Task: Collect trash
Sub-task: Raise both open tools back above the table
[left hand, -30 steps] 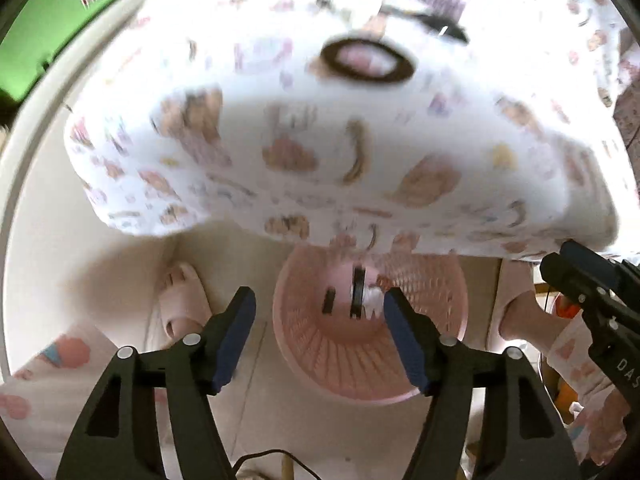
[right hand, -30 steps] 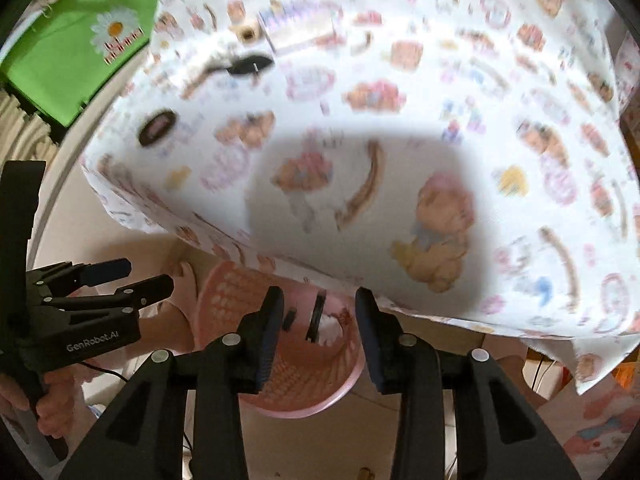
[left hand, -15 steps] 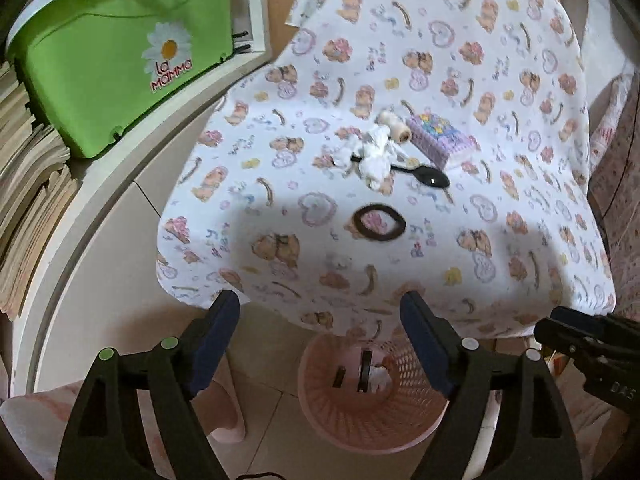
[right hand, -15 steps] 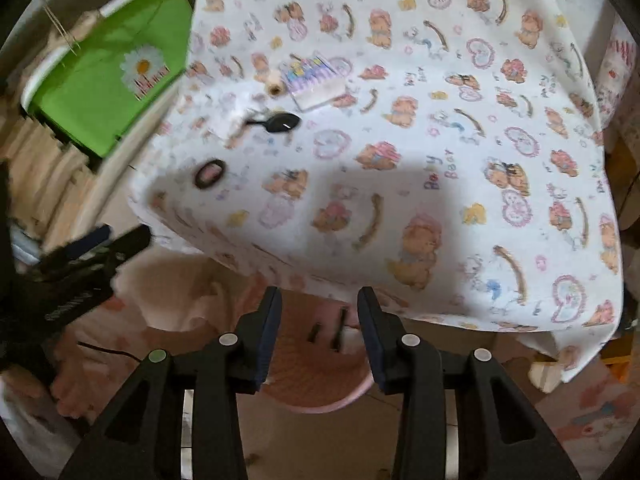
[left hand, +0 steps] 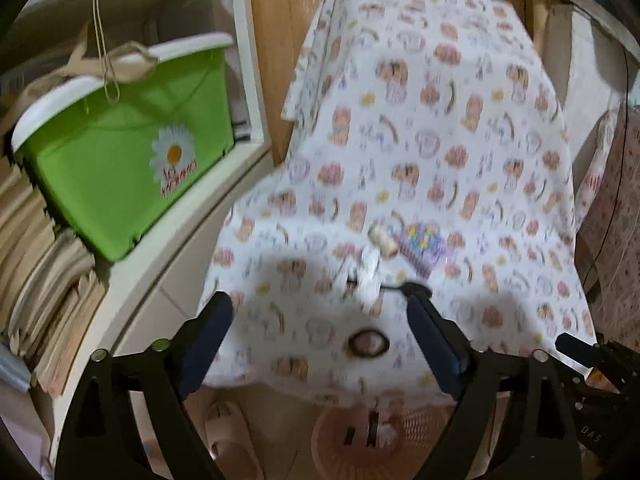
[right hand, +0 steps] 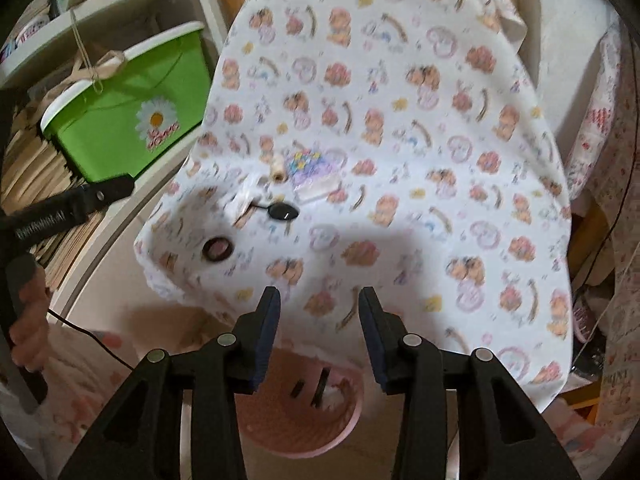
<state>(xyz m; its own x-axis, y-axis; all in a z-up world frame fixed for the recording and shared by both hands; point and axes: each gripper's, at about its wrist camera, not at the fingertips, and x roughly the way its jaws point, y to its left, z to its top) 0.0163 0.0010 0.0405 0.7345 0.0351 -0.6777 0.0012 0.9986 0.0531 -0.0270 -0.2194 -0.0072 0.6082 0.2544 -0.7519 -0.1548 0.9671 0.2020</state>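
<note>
A pink mesh basket (left hand: 360,446) stands on the floor under the table's near edge, with a white scrap and dark pieces inside; it also shows in the right wrist view (right hand: 296,412). On the cartoon-print tablecloth (left hand: 440,140) lie crumpled white paper (left hand: 370,272), a black spoon (right hand: 282,211), a dark ring (left hand: 368,343), a small spool (left hand: 384,238) and a purple box (left hand: 426,246). My left gripper (left hand: 320,344) is open and empty, above the table's near edge. My right gripper (right hand: 318,336) is open and empty, over the basket and table edge.
A green tub (left hand: 128,152) with a daisy logo sits on a white shelf at the left, above stacked papers (left hand: 48,292). A pink slipper (left hand: 232,436) lies on the floor left of the basket. A patterned cloth (left hand: 612,208) hangs at the right.
Both grippers have risen and pulled back from the basket; the view now takes in the whole tabletop. Both stay open and empty.
</note>
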